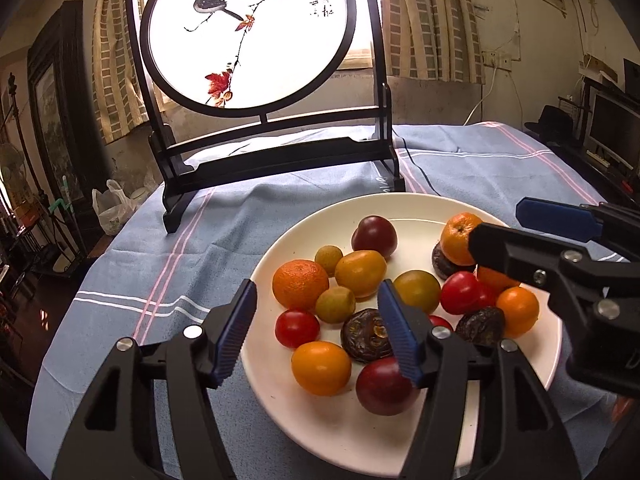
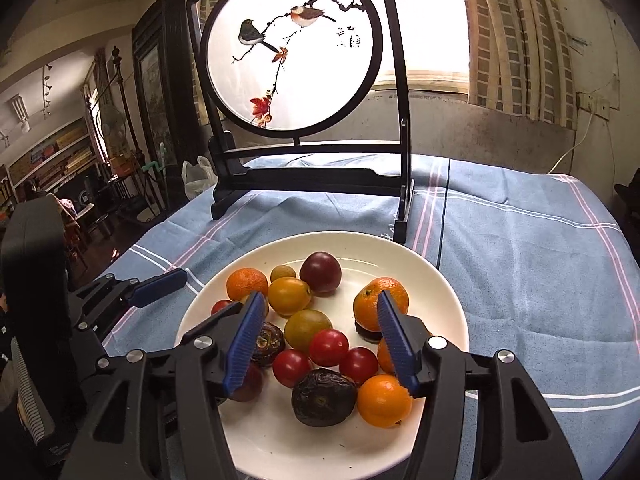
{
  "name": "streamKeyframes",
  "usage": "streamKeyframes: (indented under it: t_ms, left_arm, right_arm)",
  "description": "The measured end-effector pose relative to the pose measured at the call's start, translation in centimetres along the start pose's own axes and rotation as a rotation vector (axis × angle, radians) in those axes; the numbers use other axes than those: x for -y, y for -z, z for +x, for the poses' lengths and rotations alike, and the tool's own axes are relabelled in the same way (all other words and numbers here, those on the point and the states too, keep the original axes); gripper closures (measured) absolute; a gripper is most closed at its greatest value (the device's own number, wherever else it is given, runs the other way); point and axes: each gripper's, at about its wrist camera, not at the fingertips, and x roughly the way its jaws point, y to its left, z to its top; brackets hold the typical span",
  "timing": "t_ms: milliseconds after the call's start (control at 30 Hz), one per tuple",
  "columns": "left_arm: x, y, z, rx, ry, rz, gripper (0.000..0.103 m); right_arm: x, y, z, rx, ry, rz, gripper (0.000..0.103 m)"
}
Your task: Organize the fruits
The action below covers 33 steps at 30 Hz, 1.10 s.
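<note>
A white plate (image 1: 472, 208) (image 2: 440, 280) on the blue tablecloth holds several fruits: mandarins (image 1: 300, 283) (image 2: 381, 303), red tomatoes (image 1: 297, 328) (image 2: 328, 347), yellow-orange tomatoes (image 1: 321, 367), dark plums (image 1: 374, 237) (image 2: 320, 271) and wrinkled dark fruits (image 1: 366, 334) (image 2: 323, 397). My left gripper (image 1: 318, 332) is open and empty, hovering over the plate's left half. My right gripper (image 2: 320, 344) is open and empty over the plate's middle; it also shows in the left wrist view (image 1: 516, 224) at the right.
A dark wooden stand with a round bird painting (image 1: 248, 32) (image 2: 292, 52) stands behind the plate. The blue striped cloth (image 1: 140, 272) (image 2: 540, 280) covers the round table. A cable (image 1: 416, 168) runs across the cloth behind the plate.
</note>
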Motion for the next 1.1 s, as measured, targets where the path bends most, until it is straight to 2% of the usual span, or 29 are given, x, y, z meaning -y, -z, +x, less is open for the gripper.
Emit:
streamKeyframes:
  t_ms: [133, 233, 300, 333, 433, 533, 633, 700, 800, 1100]
  left_arm:
    - [-0.2, -0.2, -0.6, 0.023, -0.006, 0.003, 0.035]
    - [-0.5, -0.5, -1.7, 0.047, 0.003, -0.006, 0.026]
    - [-0.9, -0.7, -3.0, 0.089, -0.013, -0.011, 0.008]
    - [-1.0, -0.7, -3.7, 0.113, -0.021, -0.012, 0.006]
    - [-1.3, -0.8, -5.6, 0.158, -0.025, -0.003, 0.006]
    - [-1.1, -0.4, -6.9, 0.165, -0.027, 0.009, 0.005]
    - [-1.1, 0.2, -8.1, 0.175, -0.008, 0.001, 0.005]
    - [-1.3, 0.5, -8.7, 0.175, 0.014, -0.017, 0.005]
    - [-1.5, 0.9, -9.0, 0.188, 0.005, -0.037, 0.005]
    - [-1.9, 1.1, -8.7, 0.200, 0.004, -0.053, 0.005]
  right_arm:
    - [-0.2, -0.1, -0.6, 0.019, -0.006, -0.001, 0.041]
    - [-0.3, -0.4, -1.6, 0.042, -0.008, 0.001, 0.040]
    - [-0.3, -0.6, -2.9, 0.072, -0.002, 0.007, 0.039]
    - [-0.2, -0.5, -3.5, 0.086, 0.003, 0.011, 0.038]
    - [-0.2, 0.0, -5.3, 0.109, 0.026, -0.007, 0.037]
    - [-0.2, 1.3, -6.9, 0.115, 0.057, -0.023, 0.036]
    - [-0.5, 2.8, -8.3, 0.115, 0.065, -0.028, 0.028]
    - [-1.1, 3.7, -9.0, 0.125, 0.076, -0.047, 0.028]
    - [-1.9, 4.6, -9.4, 0.141, 0.083, -0.078, 0.027]
    - [-2.7, 5.4, -8.4, 0.112, 0.086, -0.117, 0.027]
